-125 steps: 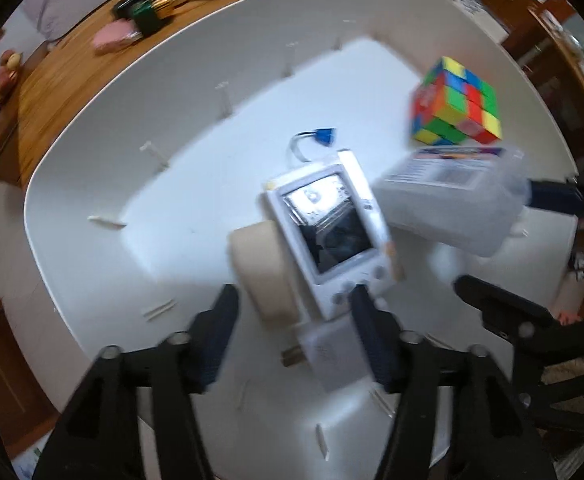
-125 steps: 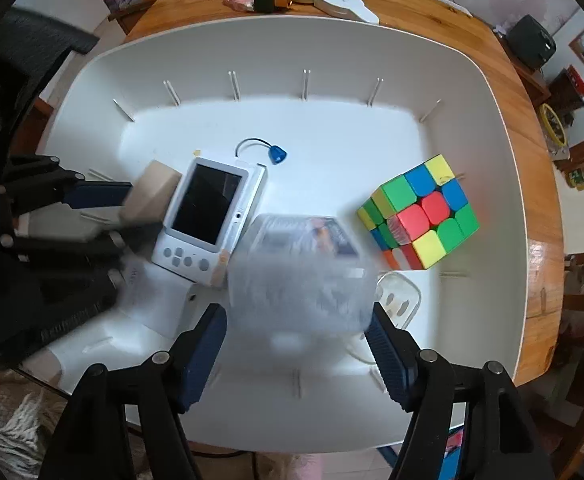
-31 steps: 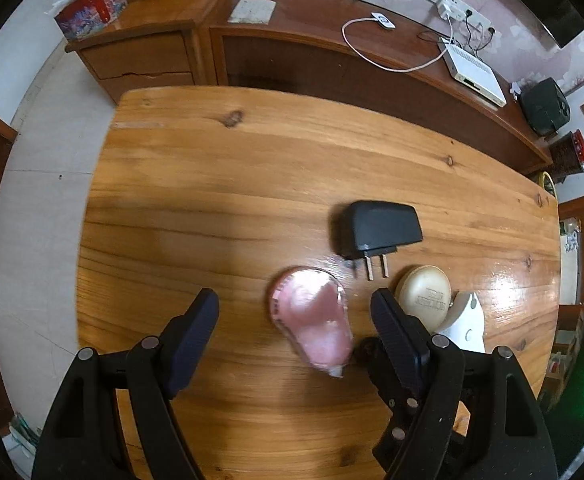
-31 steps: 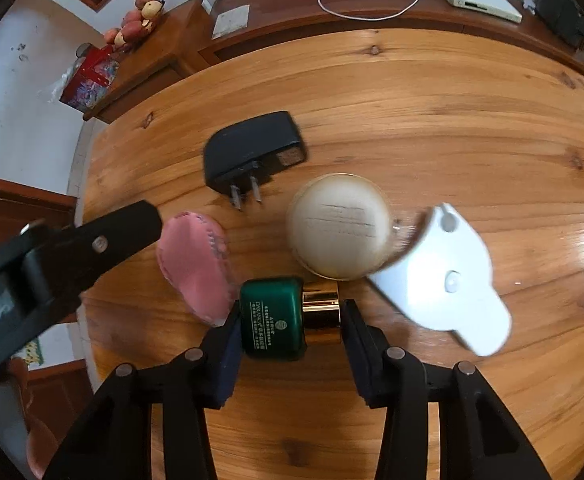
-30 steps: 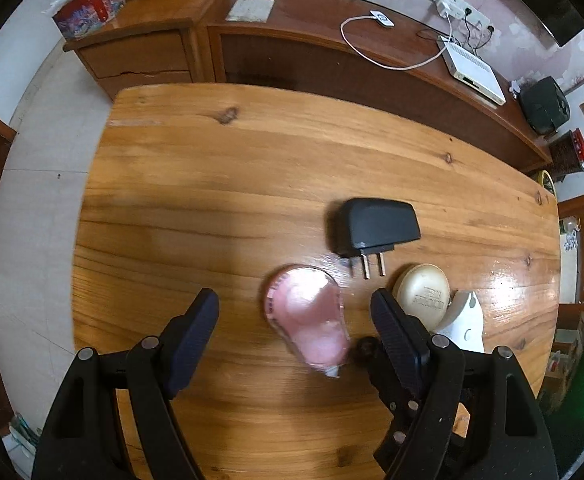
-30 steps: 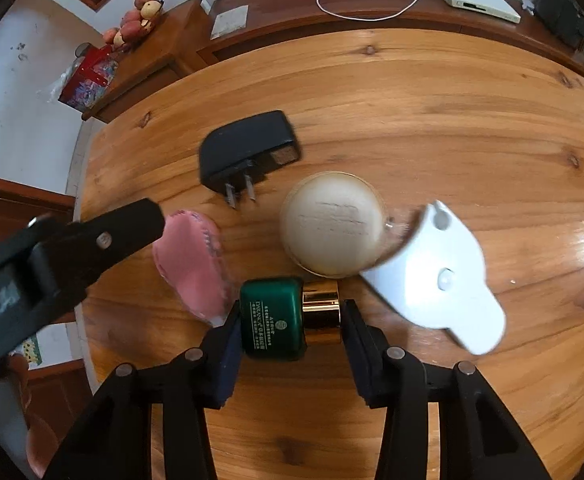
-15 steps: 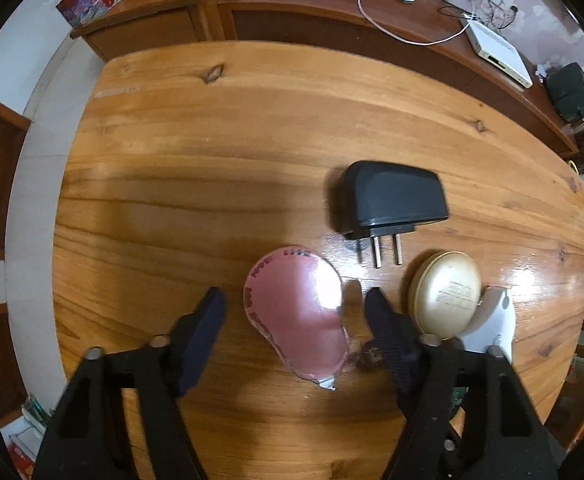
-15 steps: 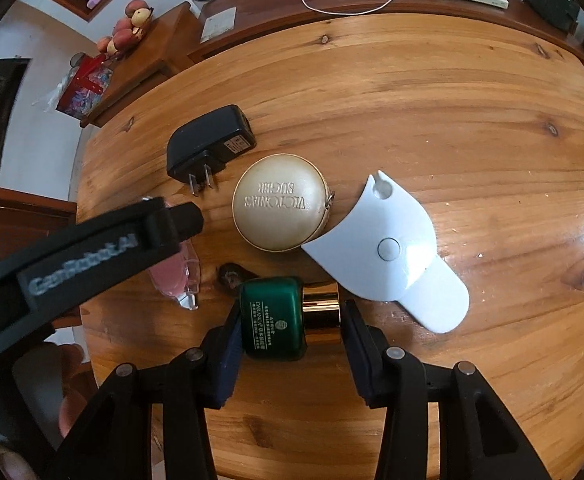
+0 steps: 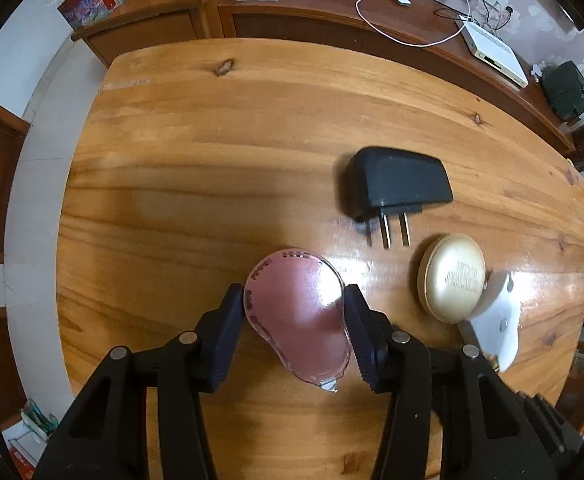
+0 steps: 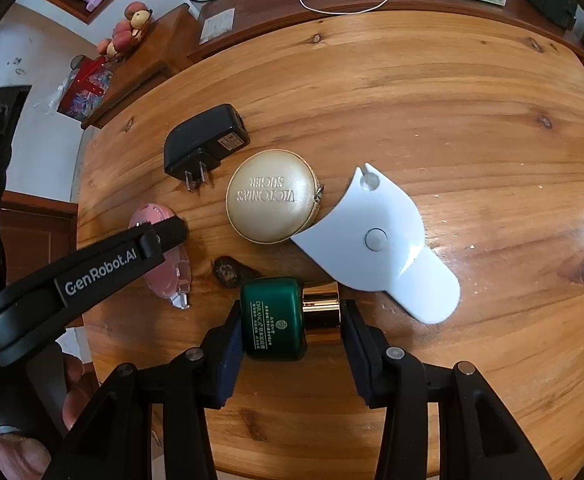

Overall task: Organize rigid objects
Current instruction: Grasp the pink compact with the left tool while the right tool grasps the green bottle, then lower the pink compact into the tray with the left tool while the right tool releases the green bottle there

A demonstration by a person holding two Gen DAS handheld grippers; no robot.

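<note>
My left gripper (image 9: 295, 312) is shut on a pink teardrop-shaped correction tape case (image 9: 297, 316) that lies on the wooden table (image 9: 196, 152). My right gripper (image 10: 290, 320) is shut on a green bottle with a gold cap (image 10: 280, 318), held sideways just above the table. A black plug adapter (image 9: 397, 184) lies beyond the pink case; it also shows in the right wrist view (image 10: 204, 140). A round gold case (image 10: 272, 196) and a flat white plastic piece (image 10: 375, 240) lie between the two grippers. The left gripper's arm (image 10: 92, 268) crosses the pink case (image 10: 164, 256) in the right wrist view.
A wooden sideboard (image 9: 371, 28) stands behind the table with a white cable, a white box and a dark speaker on it. A red box (image 10: 86, 90) and fruit sit on a cabinet at the left. The table's far half is bare wood.
My left gripper has moved down onto the pink case and its fingers have closed on it. My right gripper has kept the green bottle and risen slightly.
</note>
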